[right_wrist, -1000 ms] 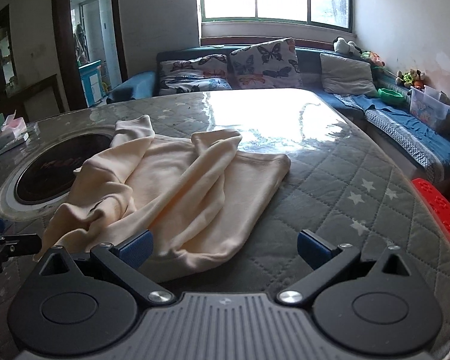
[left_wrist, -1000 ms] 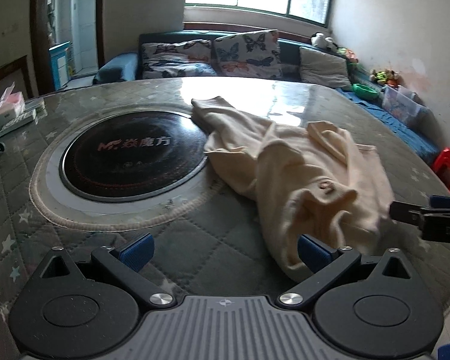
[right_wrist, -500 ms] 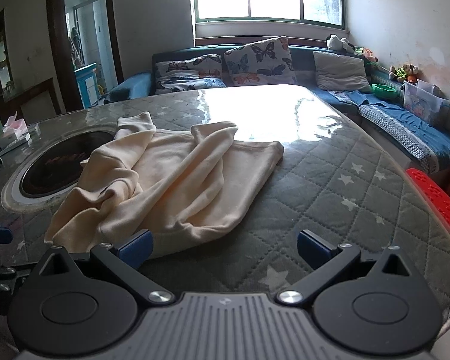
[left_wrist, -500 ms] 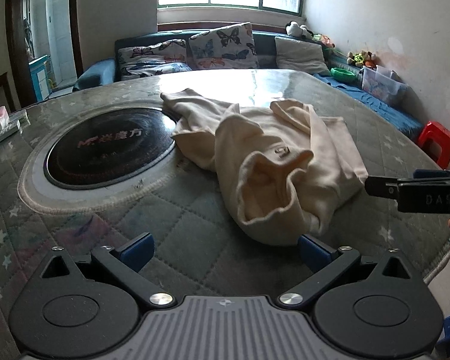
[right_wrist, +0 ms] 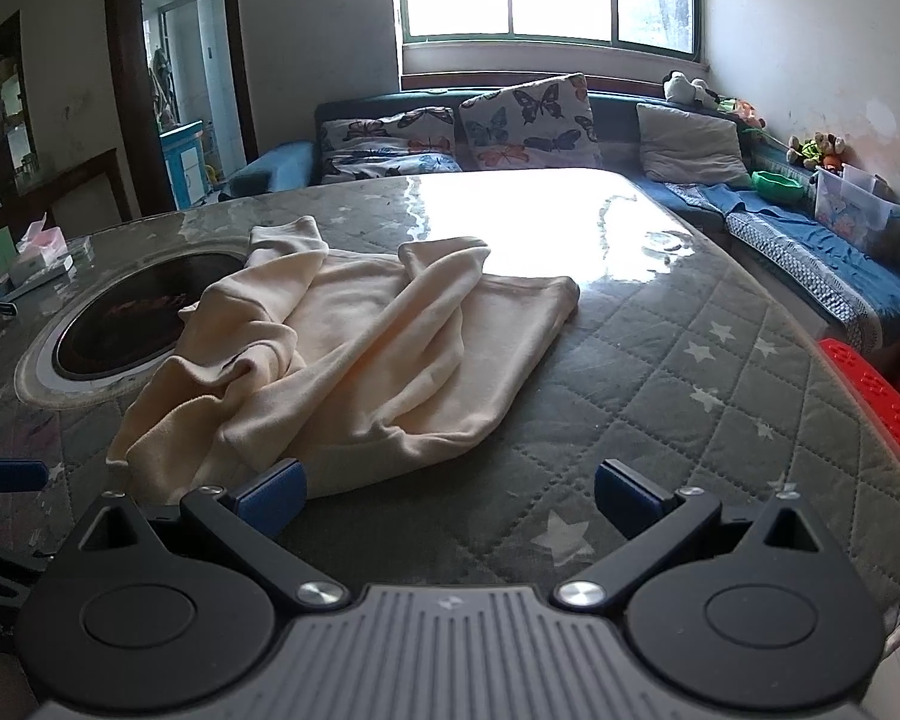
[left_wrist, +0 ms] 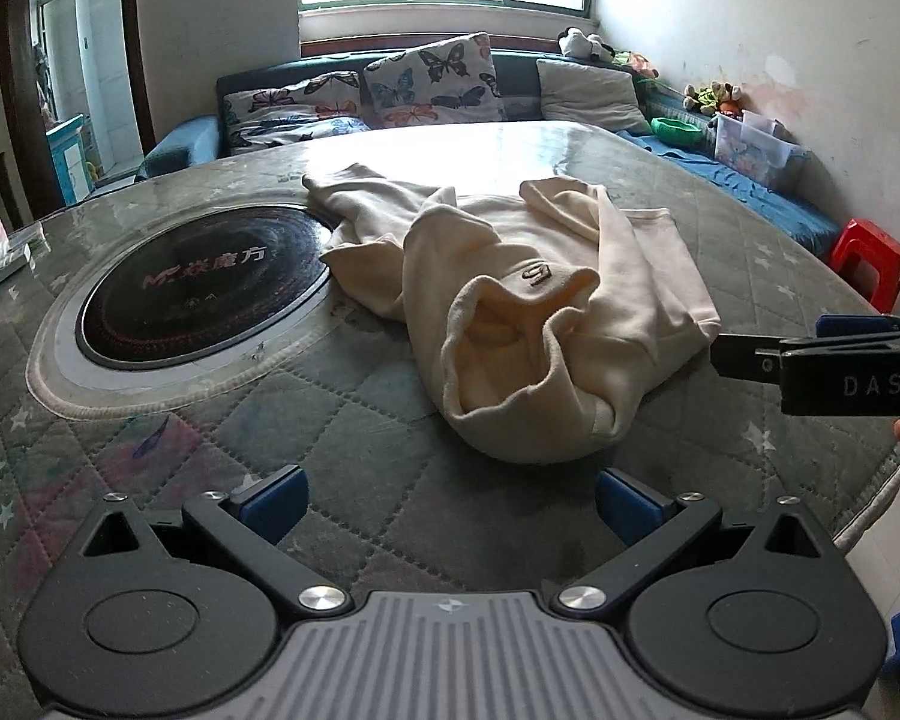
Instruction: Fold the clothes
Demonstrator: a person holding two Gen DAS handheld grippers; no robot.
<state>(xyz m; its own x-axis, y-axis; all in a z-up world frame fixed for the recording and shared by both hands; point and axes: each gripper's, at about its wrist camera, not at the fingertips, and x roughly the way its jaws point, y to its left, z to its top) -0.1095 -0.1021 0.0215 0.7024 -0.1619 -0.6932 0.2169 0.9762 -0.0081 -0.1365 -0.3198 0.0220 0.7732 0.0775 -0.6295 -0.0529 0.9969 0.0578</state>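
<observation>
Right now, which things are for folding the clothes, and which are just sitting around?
For the job:
- cream sweatshirt, lying crumpled on the quilted table
- left gripper, open, holding nothing
- right gripper, open, holding nothing

Just sitting around:
- round black hotplate
- tissue box
- butterfly cushions
- red stool

Bare quilted table (right_wrist: 660,372) lies right of the sweatshirt (right_wrist: 354,360); hotplate (left_wrist: 204,288) crowds its left.
</observation>
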